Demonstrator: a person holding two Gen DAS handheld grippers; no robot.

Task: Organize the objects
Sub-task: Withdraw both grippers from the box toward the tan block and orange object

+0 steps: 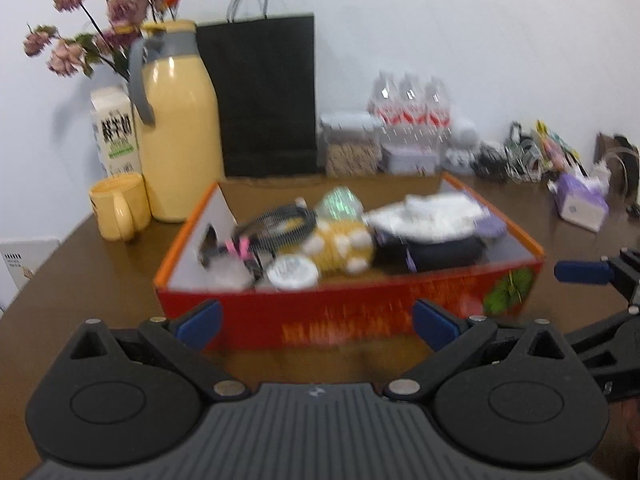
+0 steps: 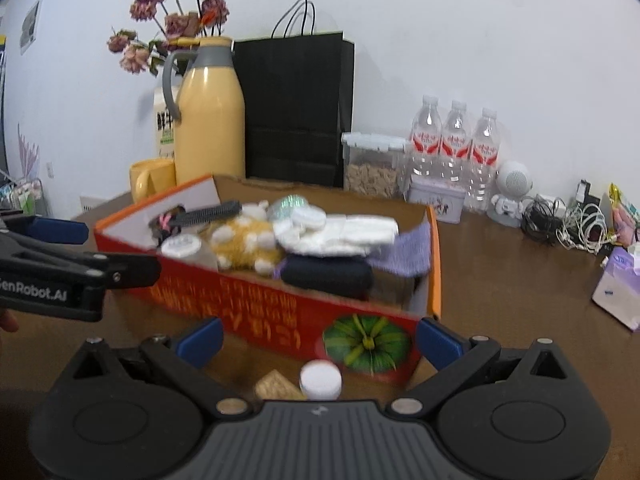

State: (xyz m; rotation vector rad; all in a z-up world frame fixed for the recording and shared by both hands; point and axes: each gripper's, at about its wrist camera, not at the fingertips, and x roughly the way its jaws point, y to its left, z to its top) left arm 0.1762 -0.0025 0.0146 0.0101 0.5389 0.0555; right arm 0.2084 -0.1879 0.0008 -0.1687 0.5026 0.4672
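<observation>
From the left wrist view, the left gripper (image 1: 316, 324) hung just in front of the near wall of the red box (image 1: 344, 316), its blue-padded fingers (image 1: 199, 323) spread wide with nothing between them. The box sat on the brown table (image 1: 80, 280), already crowded: a yellow plush toy (image 1: 340, 244), a round white lid (image 1: 292, 272), a black comb (image 1: 276, 220), folded white cloth (image 1: 436, 212) and a dark bundle (image 1: 440, 254). Motion blur smeared the picture, so the orange print on the box wall could not be read. A milk carton (image 1: 114, 132) far left bore dark characters, too blurred to make out. The right gripper (image 1: 588, 274) entered at the right edge.

From the right wrist view, the right gripper (image 2: 320, 340) also had its fingers apart and empty, near the box's corner with the pumpkin picture (image 2: 366, 346). Two items remained outside the box, on the table just ahead of the fingers: a small white-capped jar (image 2: 321, 379) and a tan block (image 2: 276, 387) beside it. These looked like the next things to stow. A good pickup would centre the open fingers on the jar, close gently on its sides, then lift clear of the box wall before setting it into the gap near the right end. The left gripper (image 2: 60, 232) showed the words "enRobot.AI". The orange characters on the box stayed unreadable.
</observation>
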